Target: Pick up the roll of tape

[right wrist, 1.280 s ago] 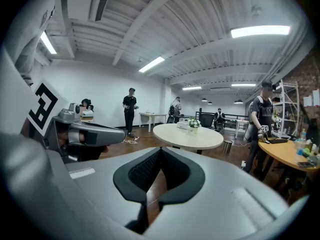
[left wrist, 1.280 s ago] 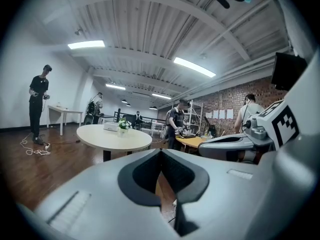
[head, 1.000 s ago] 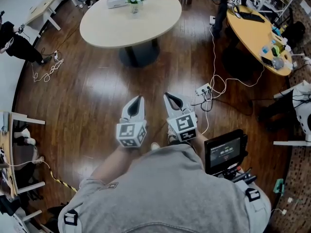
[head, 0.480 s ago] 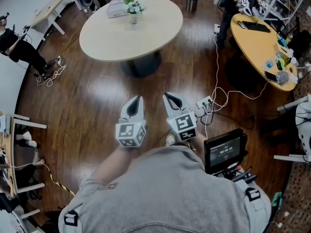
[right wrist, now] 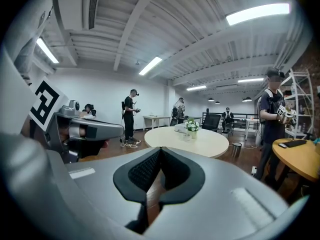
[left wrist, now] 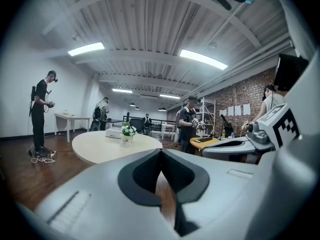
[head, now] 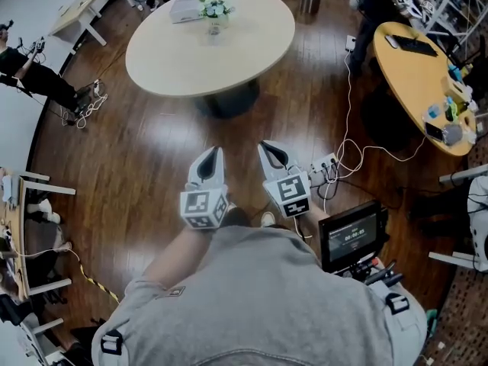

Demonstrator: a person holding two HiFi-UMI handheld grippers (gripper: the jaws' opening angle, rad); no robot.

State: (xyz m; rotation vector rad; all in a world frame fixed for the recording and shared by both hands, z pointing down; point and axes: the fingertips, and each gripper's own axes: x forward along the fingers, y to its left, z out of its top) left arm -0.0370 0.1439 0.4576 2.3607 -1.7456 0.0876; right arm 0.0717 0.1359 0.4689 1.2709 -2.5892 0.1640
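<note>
No roll of tape shows in any view. In the head view my left gripper and right gripper are held side by side over the dark wooden floor, both pointing toward a round beige table. Both are shut, their tips meeting with nothing between them, as the left gripper and right gripper show in their own views. On the table's far side stand a small vase of flowers and a white box. The table and flowers lie straight ahead.
A power strip with white cables lies on the floor to the right. Farther right is a wooden table with small items. A person stands at the left, and others stand beyond. A monitor hangs at my right hip.
The whole view has shifted forward: the round table sits lower and nearer in the head view. Both grippers keep their places side by side and stay shut.
</note>
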